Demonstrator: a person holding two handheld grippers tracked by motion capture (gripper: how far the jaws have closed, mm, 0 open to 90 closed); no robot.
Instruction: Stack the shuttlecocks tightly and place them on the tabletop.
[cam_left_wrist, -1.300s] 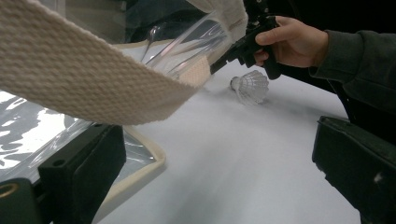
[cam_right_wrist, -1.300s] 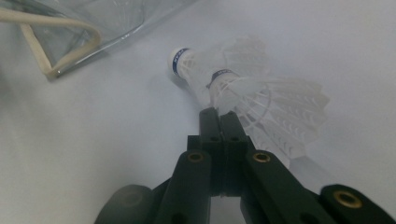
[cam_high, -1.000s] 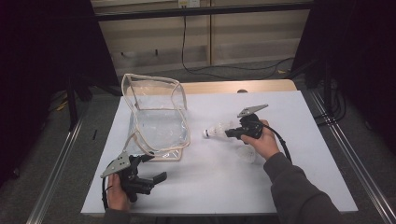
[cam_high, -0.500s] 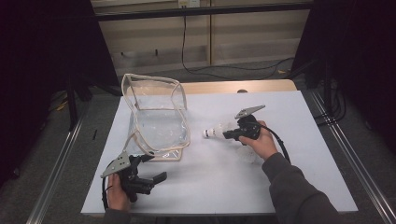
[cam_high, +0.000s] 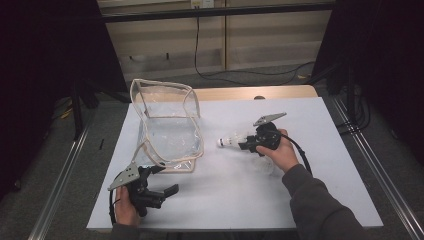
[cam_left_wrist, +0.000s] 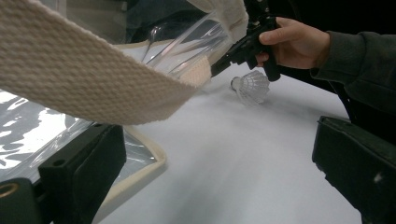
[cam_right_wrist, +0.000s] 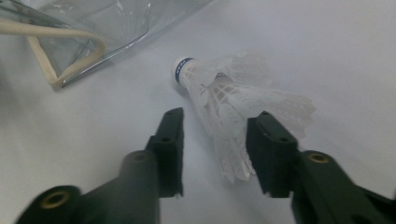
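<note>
A clear plastic pouch (cam_high: 167, 132) with cream trim stands open at the left middle of the white table (cam_high: 310, 190). A white shuttlecock (cam_high: 227, 142) lies just right of it, cork toward the pouch. My right gripper (cam_high: 244, 144) is open around its feather skirt. In the right gripper view the shuttlecock (cam_right_wrist: 224, 93) has feathers between the jaws of my right gripper (cam_right_wrist: 217, 119), with a gap on the left side. My left gripper (cam_high: 167, 179) is open at the pouch's near corner. In the left gripper view my left gripper (cam_left_wrist: 217, 149) stands under the pouch's cream strap (cam_left_wrist: 93, 79).
A second shuttlecock (cam_left_wrist: 252, 86) lies on the table under the right hand (cam_left_wrist: 299, 42), faintly seen as a shuttlecock (cam_high: 265, 167) from above. Metal rails (cam_high: 65, 170) run along both sides of the table. Cables (cam_high: 210, 60) lie on the floor beyond it.
My right gripper has crept slightly left along the shuttlecock. The left gripper and the pouch have stayed where they were.
</note>
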